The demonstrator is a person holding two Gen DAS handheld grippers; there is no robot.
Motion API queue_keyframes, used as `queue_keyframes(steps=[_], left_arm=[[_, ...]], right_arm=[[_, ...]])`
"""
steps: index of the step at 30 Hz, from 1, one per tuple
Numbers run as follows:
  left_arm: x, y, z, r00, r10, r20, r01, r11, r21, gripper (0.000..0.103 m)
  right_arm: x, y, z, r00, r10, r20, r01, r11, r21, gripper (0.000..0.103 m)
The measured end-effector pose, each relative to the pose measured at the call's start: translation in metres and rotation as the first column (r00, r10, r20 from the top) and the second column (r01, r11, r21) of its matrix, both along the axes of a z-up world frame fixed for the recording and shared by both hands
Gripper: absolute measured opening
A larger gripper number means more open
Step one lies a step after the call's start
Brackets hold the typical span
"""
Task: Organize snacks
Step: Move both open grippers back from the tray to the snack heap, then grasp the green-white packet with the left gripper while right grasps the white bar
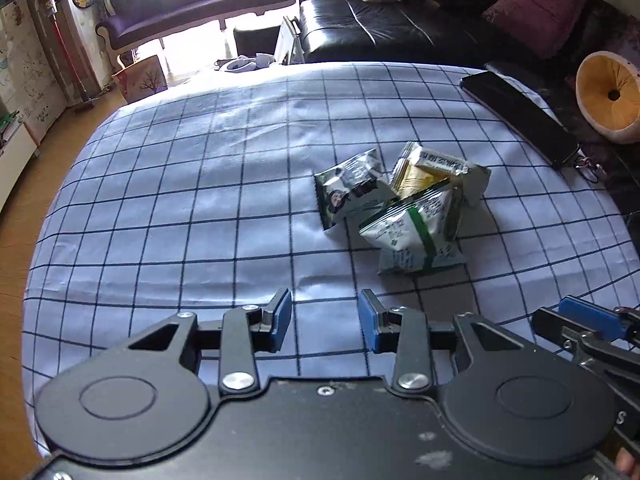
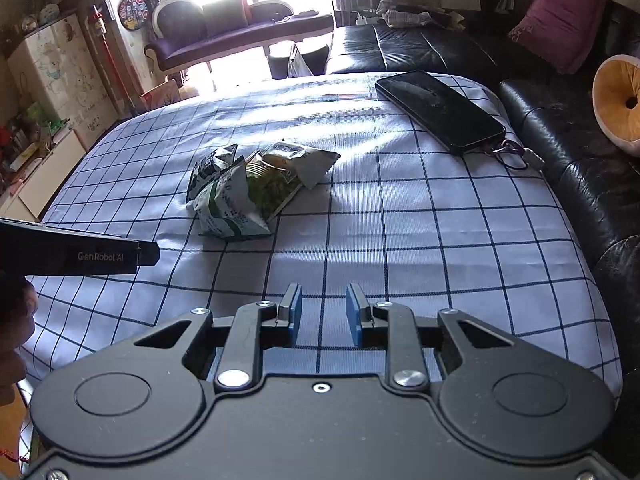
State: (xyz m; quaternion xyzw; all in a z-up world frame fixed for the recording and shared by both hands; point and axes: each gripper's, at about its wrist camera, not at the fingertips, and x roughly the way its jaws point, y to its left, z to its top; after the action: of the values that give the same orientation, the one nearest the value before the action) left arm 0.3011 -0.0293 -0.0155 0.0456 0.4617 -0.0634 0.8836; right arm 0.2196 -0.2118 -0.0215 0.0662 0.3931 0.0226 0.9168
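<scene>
The checked tablecloth [image 1: 180, 208] spread wide and mostly bare, with the phone [image 2: 440, 114] lying off by the far right edge, well apart from the work, so there was plenty of open room on every side. The pile of snack packets [image 1: 400, 208] sat heaped near the middle, packets leaning on one another with no single long axis, ahead and to the right of the left gripper [image 1: 326, 326] and ahead and to the left of the right gripper [image 2: 322, 314]. Both sets of jaws stood slightly parted and empty, neither clearly nearer.
</scene>
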Motion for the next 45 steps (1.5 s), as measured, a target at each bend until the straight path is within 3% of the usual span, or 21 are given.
queue_keyframes(steps=[8, 13, 18, 21, 26, 36, 45], left_arm=[[0.008, -0.025, 0.014, 0.996, -0.038, 0.077, 0.046, 0.995, -0.093, 0.044], [0.014, -0.037, 0.013, 0.995, -0.059, 0.082, 0.069, 0.989, -0.132, 0.046], [0.023, -0.047, 0.000, 0.995, -0.043, 0.088, 0.048, 0.997, -0.062, 0.048], [0.031, -0.043, -0.007, 0.996, -0.047, 0.082, 0.052, 0.997, -0.055, 0.057], [0.037, -0.024, -0.006, 0.997, -0.005, 0.074, 0.009, 0.999, -0.051, 0.057], [0.044, 0.023, -0.013, 0.994, 0.059, 0.091, -0.064, 0.996, 0.058, 0.056], [0.034, 0.050, -0.027, 0.993, 0.063, 0.103, -0.067, 0.997, 0.033, 0.057]], right_arm=[[0.005, -0.003, -0.003, 1.000, -0.004, 0.005, 0.004, 1.000, 0.007, 0.036], [0.004, -0.006, -0.006, 1.000, -0.010, -0.001, 0.010, 1.000, 0.009, 0.036], [0.004, -0.008, -0.008, 1.000, -0.016, -0.004, 0.017, 1.000, 0.020, 0.036], [0.003, -0.008, -0.008, 1.000, -0.015, -0.002, 0.015, 1.000, 0.021, 0.036], [0.003, -0.010, -0.008, 1.000, -0.017, -0.001, 0.017, 1.000, 0.017, 0.036], [0.006, -0.010, -0.009, 1.000, -0.015, 0.007, 0.015, 1.000, 0.015, 0.036], [0.017, -0.008, -0.004, 0.998, -0.009, 0.054, 0.008, 1.000, 0.013, 0.036]])
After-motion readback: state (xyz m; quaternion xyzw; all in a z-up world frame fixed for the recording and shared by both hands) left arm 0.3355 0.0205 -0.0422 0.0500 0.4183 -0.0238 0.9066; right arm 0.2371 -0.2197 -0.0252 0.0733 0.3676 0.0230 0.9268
